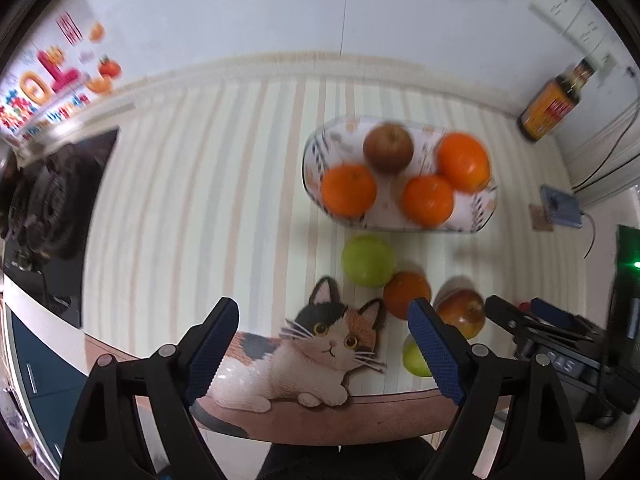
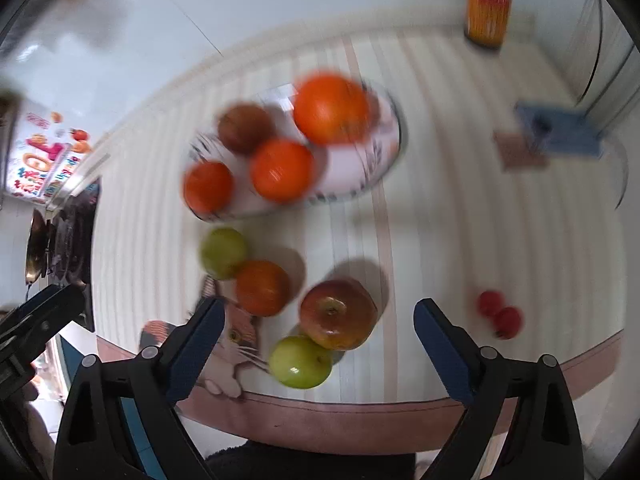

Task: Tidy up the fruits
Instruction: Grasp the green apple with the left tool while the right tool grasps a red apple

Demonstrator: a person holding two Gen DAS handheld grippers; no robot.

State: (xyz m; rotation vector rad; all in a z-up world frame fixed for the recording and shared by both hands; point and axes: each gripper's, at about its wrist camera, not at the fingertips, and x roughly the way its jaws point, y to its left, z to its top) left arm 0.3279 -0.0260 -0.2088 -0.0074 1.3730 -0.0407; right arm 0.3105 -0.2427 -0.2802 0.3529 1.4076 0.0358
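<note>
Both my grippers, left (image 1: 324, 350) and right (image 2: 318, 350), have jaws spread wide with nothing between them, above the striped table (image 1: 208, 208) edge. Plate (image 2: 360, 176) already holds three oranges and a brownish apple; loose near the cat mat (image 1: 304, 360): two green apples (image 2: 300, 362), an orange (image 2: 262, 288), a red apple (image 2: 338, 314), two small red fruits (image 2: 500, 314). Approach step, I'd say; next: right drops over the red apple, pads astride, clear of the touching green one

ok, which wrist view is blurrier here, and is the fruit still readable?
Right wrist view is worse: the plate and its oranges smear, though the red apple up front stays fairly crisp. Left wrist view is only mildly soft on the plate fruit; fisheye bends the table edge in both.
</note>
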